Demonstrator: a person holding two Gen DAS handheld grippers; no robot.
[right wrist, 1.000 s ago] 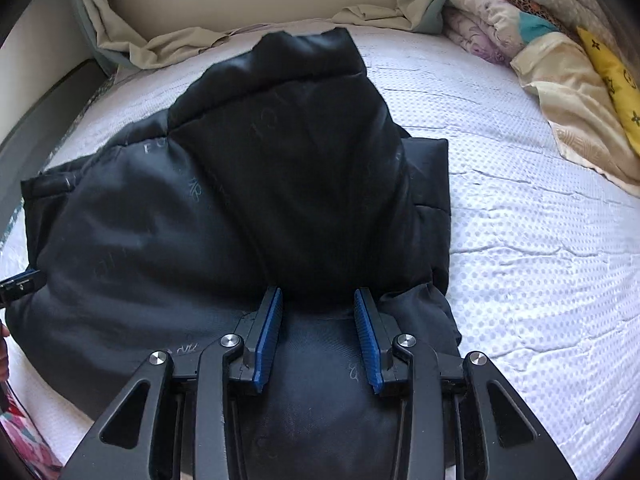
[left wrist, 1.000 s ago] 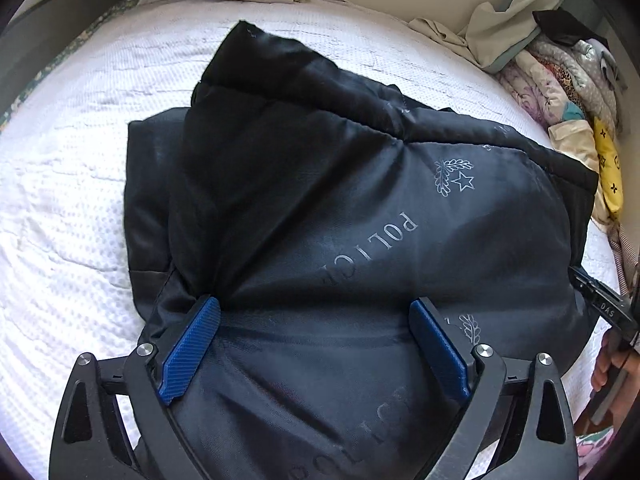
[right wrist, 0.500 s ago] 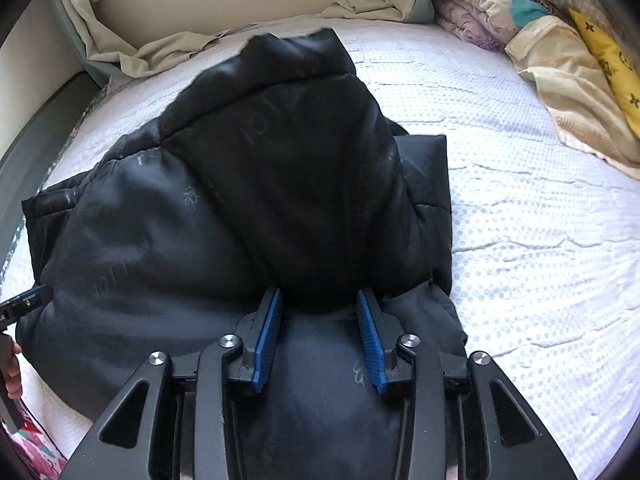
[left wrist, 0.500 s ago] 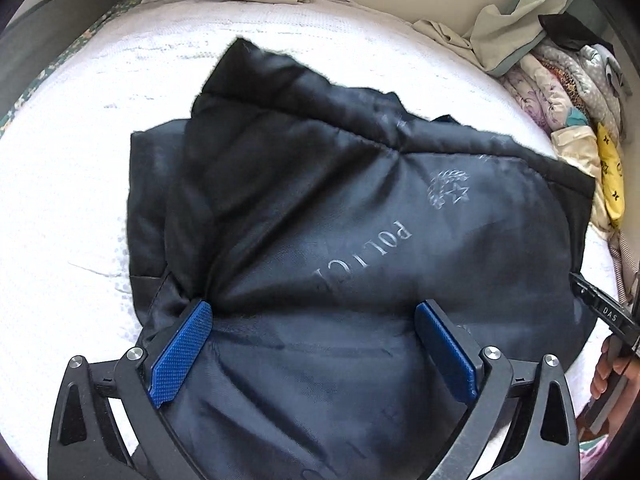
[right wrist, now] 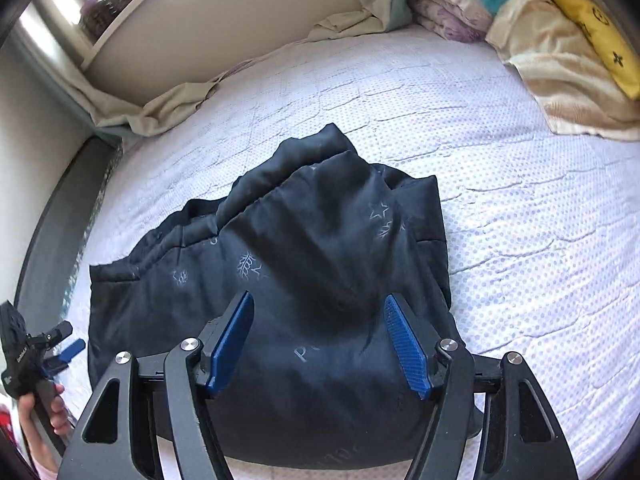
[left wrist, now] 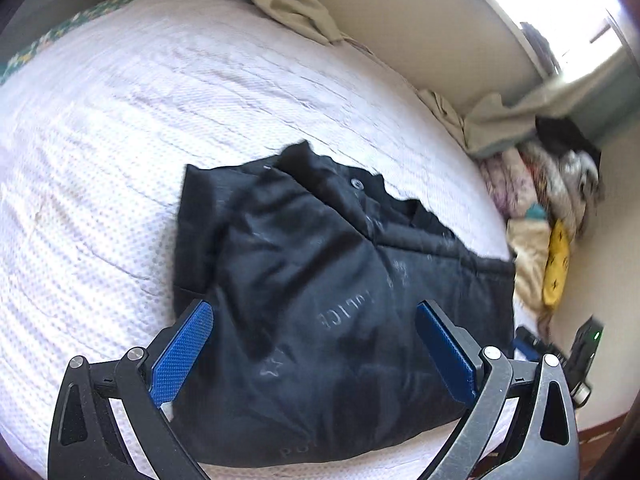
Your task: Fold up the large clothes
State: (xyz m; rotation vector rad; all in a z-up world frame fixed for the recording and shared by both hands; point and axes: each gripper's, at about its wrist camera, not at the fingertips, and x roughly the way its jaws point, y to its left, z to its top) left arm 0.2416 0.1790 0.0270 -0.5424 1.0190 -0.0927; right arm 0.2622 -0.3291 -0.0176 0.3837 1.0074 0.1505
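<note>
Jacket (left wrist: pixel 344 320), black and padded, lies folded into a thick bundle on the bed (left wrist: pixel 100 200), near its close edge. Its shiny lining faces up, printed with pale grey stars, leaf sprigs and the word POLICE, and a dark snap button shows at the far flap. One layer humps up in loose creases toward the middle of the bed. The left gripper (left wrist: pixel 316 352) hangs over the bundle with its jaws wide apart and nothing pinched between the blue pads. The right gripper (right wrist: pixel 320 344) is above the bundle too, its jaws opening and free of the cloth. Rumpled blankets (right wrist: pixel 540 40) are heaped at the bed's far corner.
</note>
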